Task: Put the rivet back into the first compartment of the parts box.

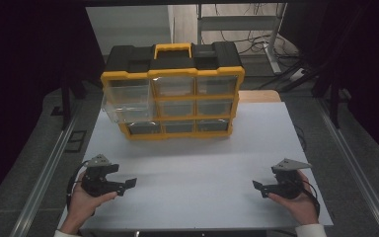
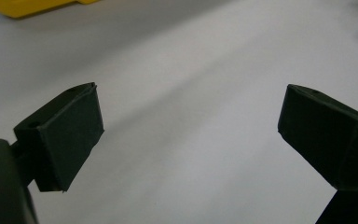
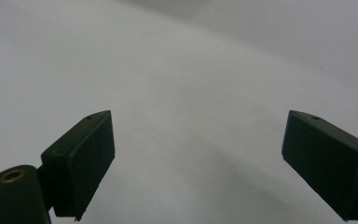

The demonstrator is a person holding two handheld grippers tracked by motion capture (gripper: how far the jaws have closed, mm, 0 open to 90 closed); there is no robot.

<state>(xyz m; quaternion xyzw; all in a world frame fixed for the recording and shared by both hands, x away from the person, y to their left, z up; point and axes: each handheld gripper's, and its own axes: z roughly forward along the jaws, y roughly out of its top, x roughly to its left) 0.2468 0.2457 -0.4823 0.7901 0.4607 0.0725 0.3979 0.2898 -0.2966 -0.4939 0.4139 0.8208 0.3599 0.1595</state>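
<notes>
Left gripper (image 1: 126, 186): held in the person's left hand (image 1: 84, 200) at the near left of the white table (image 1: 187, 163). It rests low over the surface, jaws pointing inward toward the table's middle. In the left gripper view the two black jaws stand wide apart with bare white surface between them; nothing is held. A yellow corner of the organizer shows at that view's upper left edge.

Centre: a yellow-and-black drawer organizer (image 1: 172, 94) stands upright at the far middle of the table, well apart from both grippers. It carries a yellow handle (image 1: 172, 49) on its black top and three rows of clear drawers. The upper-left drawer (image 1: 127, 98) juts forward from the frame; the others sit flush.

Right gripper (image 1: 259, 186): held in the person's right hand (image 1: 301, 200) at the near right, jaws pointing inward toward the left gripper. In the right gripper view its jaws are likewise spread wide over bare table, gripping nothing.
</notes>
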